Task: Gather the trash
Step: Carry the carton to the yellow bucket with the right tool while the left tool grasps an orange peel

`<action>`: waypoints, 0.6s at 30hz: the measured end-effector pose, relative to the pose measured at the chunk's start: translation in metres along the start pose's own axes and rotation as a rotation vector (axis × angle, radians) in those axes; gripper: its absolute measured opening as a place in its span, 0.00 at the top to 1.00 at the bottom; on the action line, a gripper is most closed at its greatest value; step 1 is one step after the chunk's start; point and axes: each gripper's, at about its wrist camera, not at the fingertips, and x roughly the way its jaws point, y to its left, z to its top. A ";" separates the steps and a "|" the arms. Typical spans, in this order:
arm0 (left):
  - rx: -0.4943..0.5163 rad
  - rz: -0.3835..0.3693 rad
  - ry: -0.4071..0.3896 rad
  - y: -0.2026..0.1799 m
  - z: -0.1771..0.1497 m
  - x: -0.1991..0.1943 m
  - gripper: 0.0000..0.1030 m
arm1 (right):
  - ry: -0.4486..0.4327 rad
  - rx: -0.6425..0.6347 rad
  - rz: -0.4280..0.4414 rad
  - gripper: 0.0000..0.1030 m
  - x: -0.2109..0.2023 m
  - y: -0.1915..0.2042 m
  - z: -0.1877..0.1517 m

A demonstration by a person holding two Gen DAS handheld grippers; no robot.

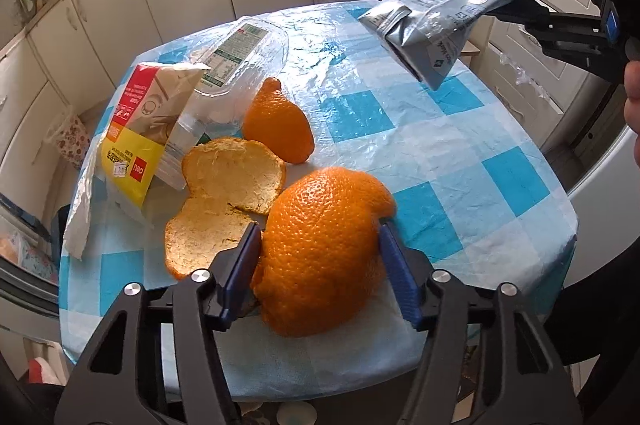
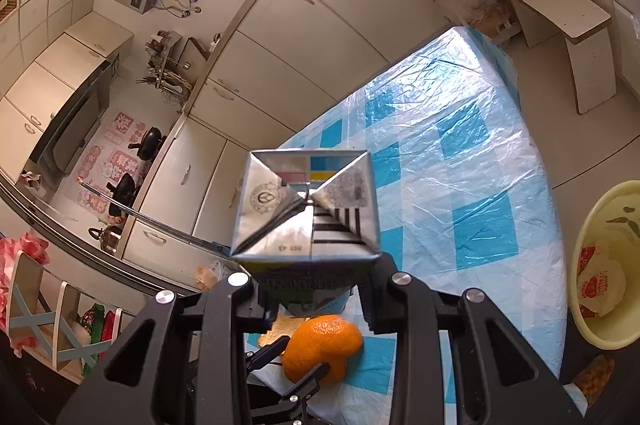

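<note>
My left gripper (image 1: pixel 318 243) has its blue pads on both sides of a large orange peel (image 1: pixel 320 253) at the near edge of the table (image 1: pixel 460 153); the jaws touch it. Two more peels lie beside it, one showing its white inside (image 1: pixel 224 201) and one smaller (image 1: pixel 278 123). My right gripper (image 2: pixel 316 281) is shut on a crumpled silver carton (image 2: pixel 306 205) and holds it in the air above the table; the carton also shows in the left wrist view (image 1: pixel 440 21). The large peel shows below it (image 2: pixel 320 347).
A yellow and red wrapper (image 1: pixel 138 129) and a clear plastic tray (image 1: pixel 236 61) lie at the table's left. A yellow bin (image 2: pixel 604 269) with trash stands off the table's right side. Cabinets surround the table; a white stool (image 2: pixel 560 21) stands beyond.
</note>
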 end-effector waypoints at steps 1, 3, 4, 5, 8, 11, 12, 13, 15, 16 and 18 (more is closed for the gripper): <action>-0.011 0.000 -0.001 0.002 0.001 -0.001 0.57 | -0.004 0.001 0.000 0.69 -0.001 -0.001 0.000; -0.038 -0.001 -0.011 0.007 0.004 -0.003 0.58 | -0.009 0.006 0.001 0.69 -0.003 -0.003 0.000; -0.057 -0.011 -0.020 0.011 0.005 -0.006 0.60 | -0.012 0.007 0.002 0.69 -0.005 -0.003 0.000; -0.079 -0.026 -0.032 0.014 0.007 -0.010 0.60 | -0.015 0.006 0.002 0.69 -0.007 -0.005 0.000; -0.154 -0.101 -0.063 0.028 0.011 -0.020 0.60 | -0.025 0.009 -0.002 0.69 -0.011 -0.009 0.001; -0.240 -0.216 -0.067 0.043 0.012 -0.026 0.60 | -0.037 0.007 -0.008 0.69 -0.016 -0.012 0.002; -0.268 -0.252 -0.064 0.048 0.013 -0.027 0.60 | -0.041 0.007 -0.012 0.69 -0.018 -0.013 0.002; -0.298 -0.291 -0.058 0.054 0.013 -0.026 0.60 | -0.044 0.010 -0.013 0.69 -0.020 -0.014 0.003; -0.340 -0.331 -0.052 0.061 0.014 -0.025 0.60 | -0.048 0.017 -0.014 0.69 -0.023 -0.020 0.004; -0.350 -0.337 -0.053 0.062 0.013 -0.024 0.60 | -0.051 0.020 -0.017 0.69 -0.025 -0.022 0.004; -0.357 -0.351 -0.060 0.061 0.015 -0.026 0.60 | -0.063 0.018 -0.028 0.69 -0.031 -0.024 0.005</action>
